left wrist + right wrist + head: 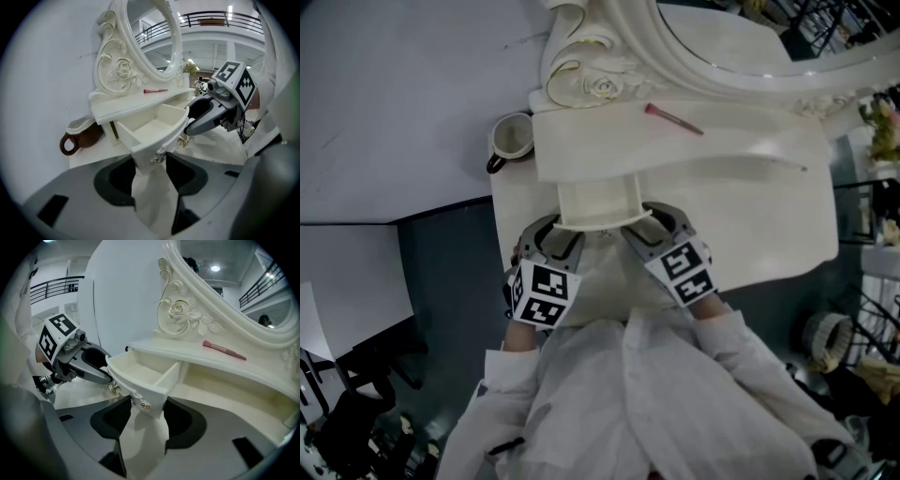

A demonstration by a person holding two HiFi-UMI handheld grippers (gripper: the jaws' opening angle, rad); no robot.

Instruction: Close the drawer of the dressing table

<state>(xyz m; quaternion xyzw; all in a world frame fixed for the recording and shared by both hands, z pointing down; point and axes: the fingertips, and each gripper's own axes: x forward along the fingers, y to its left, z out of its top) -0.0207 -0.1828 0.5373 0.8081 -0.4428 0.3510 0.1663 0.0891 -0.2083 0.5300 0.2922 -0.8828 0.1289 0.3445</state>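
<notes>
1. The dressing table (722,141) is a small white ornamental one with carved roses and an oval mirror (722,37). It stands on a white base board (769,234), close to a pale wall.
2. The drawer (598,202) is under the table's shelf and pulled well out towards the person. It is empty, and a divider shows inside it.
3. The left gripper (150,157) is at the drawer's left front corner. Its jaws are wide apart with the corner poking in between them, and I see no squeeze on it.
4. The right gripper (147,398) mirrors it at the right front corner. Its jaws also gape either side of the corner and clamp nothing.
5. A mug (513,139) with a dark handle sits just beside the table's left end, clear of the drawer's path.
6. A thin pink stick (673,119), perhaps a make-up brush, lies loose on the shelf.
7. Tiny gold knobs (144,405) dot the drawer front.
8. I'd judge the drawer to be light, rigid and glossy, so the pads could skate on it. The knobs look too delicate to pinch.
9. The curved front face seems the safest place to push. Pressing evenly at both corners should keep the drawer from skewing in its slot, and a gentle push should keep the light table from sliding back.
</notes>
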